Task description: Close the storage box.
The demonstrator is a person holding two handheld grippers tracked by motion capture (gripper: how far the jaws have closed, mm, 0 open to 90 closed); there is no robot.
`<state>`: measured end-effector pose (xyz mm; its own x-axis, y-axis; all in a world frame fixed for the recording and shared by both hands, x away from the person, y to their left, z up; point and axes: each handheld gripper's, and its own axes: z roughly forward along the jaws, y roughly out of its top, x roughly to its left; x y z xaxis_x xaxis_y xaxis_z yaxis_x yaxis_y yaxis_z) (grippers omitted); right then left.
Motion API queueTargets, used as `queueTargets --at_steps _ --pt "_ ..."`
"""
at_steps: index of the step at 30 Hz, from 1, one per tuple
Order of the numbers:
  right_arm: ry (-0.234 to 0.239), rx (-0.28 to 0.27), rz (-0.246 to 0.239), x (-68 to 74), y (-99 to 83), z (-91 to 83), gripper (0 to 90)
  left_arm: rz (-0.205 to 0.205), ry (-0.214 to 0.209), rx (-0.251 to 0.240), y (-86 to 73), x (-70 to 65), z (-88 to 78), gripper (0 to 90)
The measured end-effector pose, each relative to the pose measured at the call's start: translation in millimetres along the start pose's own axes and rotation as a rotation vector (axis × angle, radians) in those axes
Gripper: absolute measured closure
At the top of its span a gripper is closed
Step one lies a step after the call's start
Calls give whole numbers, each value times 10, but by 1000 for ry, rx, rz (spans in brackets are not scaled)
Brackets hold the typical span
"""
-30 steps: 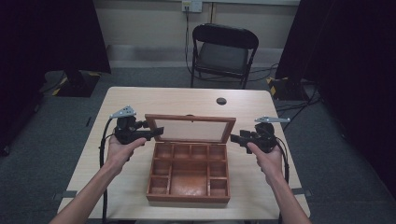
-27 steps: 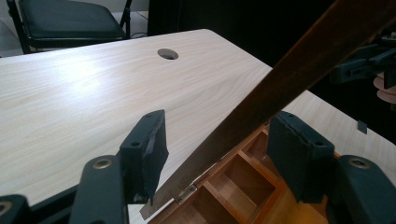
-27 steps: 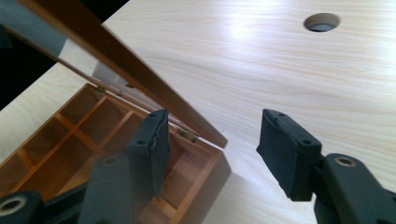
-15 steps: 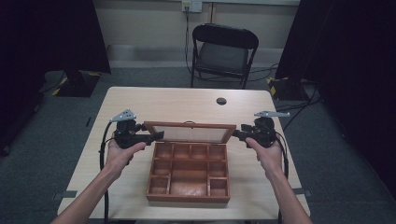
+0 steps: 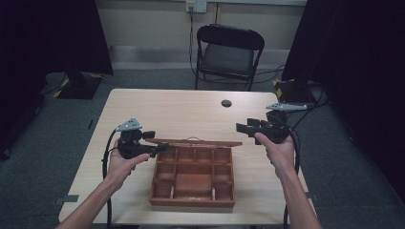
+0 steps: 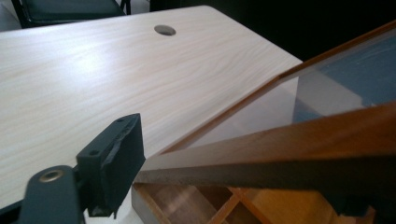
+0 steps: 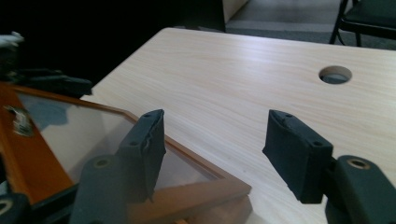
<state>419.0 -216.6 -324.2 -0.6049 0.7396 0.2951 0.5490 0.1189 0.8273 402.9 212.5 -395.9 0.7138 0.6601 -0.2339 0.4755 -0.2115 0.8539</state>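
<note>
A light wooden table (image 5: 157,112) with rounded corners fills the lower middle of the high view, and a round cable hole (image 5: 226,103) sits near its far edge, right of centre. Beyond it, at the upper middle, stands a black folding chair (image 5: 229,55) on grey carpet (image 5: 57,143). A pale wall (image 5: 153,21) runs along the top, with a socket (image 5: 196,5) and a cable hanging from it. Black curtains (image 5: 47,33) close off the upper left and the right side. Cables trail on the floor at the right.

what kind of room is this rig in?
Likely a lab or recording studio: black curtains on both sides, grey carpet, one light wooden table, and a black folding chair by a wall socket.
</note>
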Motion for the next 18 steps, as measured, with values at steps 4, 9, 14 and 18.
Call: queueTargets --at_steps 4,9,14,18 --pt "30 7 -37 134 47 -33 378 11 5 8 -17 -23 -1 160" --pt "103 25 -101 382 125 -1 471 15 6 13 -43 -54 10 159" --pt "230 75 -156 665 191 146 579 19 -11 23 -84 -73 18 159" --pt "290 99 -174 784 191 228 623 27 -8 27 -101 -78 13 162"
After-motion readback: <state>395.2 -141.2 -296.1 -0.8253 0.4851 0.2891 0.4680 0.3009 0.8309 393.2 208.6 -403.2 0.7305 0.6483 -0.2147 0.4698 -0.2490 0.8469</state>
